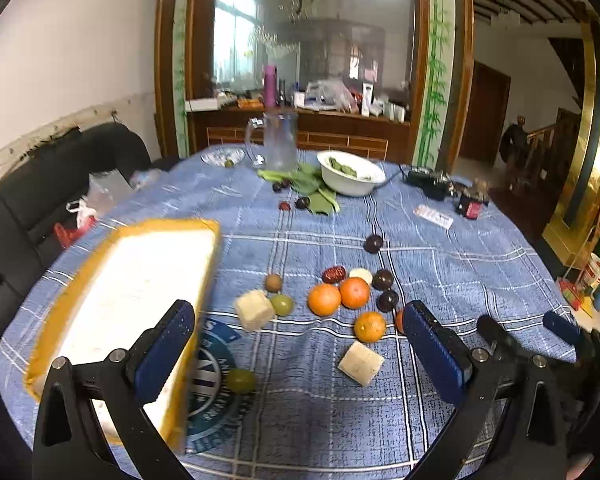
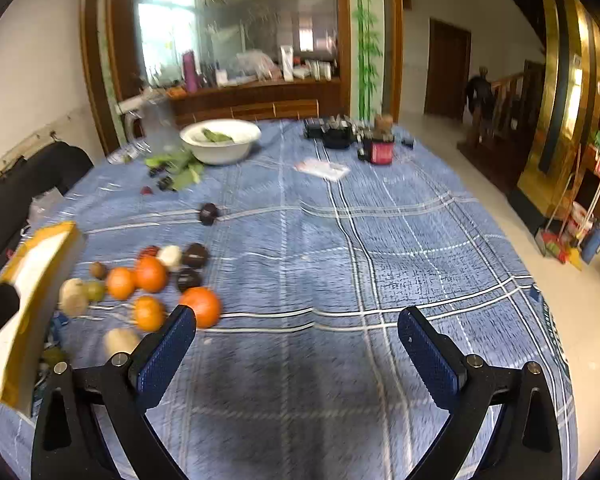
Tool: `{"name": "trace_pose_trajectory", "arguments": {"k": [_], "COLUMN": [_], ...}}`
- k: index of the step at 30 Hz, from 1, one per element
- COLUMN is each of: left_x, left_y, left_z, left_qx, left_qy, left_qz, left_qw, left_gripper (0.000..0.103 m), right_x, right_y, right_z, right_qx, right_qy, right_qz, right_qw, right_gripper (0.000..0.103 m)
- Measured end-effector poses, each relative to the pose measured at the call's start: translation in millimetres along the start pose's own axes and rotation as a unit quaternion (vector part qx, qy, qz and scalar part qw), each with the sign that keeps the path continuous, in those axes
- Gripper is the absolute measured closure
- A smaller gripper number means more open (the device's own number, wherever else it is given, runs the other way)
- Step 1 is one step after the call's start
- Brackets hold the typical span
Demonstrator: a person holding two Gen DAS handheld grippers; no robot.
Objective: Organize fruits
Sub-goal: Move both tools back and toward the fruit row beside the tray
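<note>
A pile of fruit lies on the blue checked tablecloth: several oranges (image 1: 324, 299) (image 2: 201, 305), dark plums (image 1: 382, 279) (image 2: 195, 255), green fruits (image 1: 281, 304), a red date (image 1: 333, 274) and pale cubes (image 1: 253, 309). A white foam tray with a yellow rim (image 1: 132, 292) (image 2: 28, 300) stands tilted at the left. My left gripper (image 1: 300, 344) is open above the fruit, its left finger next to the tray's edge. My right gripper (image 2: 297, 350) is open and empty over bare cloth, right of the fruit; it also shows in the left wrist view (image 1: 532, 328).
A white bowl with greens (image 1: 350, 173) (image 2: 220, 140), a glass jug (image 1: 275, 142), loose leaves (image 1: 312, 188) and dark gadgets with a red jar (image 2: 380, 148) stand at the table's far side. A black sofa (image 1: 40, 184) is at the left. The floor drops off at the right.
</note>
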State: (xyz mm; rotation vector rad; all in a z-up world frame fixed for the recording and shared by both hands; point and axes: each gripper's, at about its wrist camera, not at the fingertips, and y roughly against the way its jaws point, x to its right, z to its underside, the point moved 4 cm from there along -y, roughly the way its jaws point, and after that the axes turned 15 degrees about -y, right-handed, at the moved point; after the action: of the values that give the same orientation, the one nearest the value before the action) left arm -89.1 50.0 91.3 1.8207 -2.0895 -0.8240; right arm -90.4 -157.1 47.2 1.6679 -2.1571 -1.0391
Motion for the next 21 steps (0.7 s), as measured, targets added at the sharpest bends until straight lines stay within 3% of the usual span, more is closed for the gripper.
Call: {"name": "trace_pose_trajectory", "arguments": {"k": [8,13,21], "left_x": [-11,-14,-4], "left_y": [26,31,40], "left_z": [9,15,17], "left_qx": [0.014,0.009,0.021], "left_qy": [-0.009,0.005,-0.011], "left_qz": [-0.024,0.005,0.016], "left_qw": [0.9996,0.9999,0.9996], "left_gripper": [0.000,0.000,0.000], "right_x": [-27,-26,-24], "right_y": [36,47,51], "right_z": [29,33,36], "right_qx": [0.026,0.031,0.033], "right_qy": [0.024,0.025,0.024], "right_qz": [-0.017,-0.016,-0.014], "right_qw": [0.999,0.999,0.999], "right_gripper": [0.001,0.001,0.001]}}
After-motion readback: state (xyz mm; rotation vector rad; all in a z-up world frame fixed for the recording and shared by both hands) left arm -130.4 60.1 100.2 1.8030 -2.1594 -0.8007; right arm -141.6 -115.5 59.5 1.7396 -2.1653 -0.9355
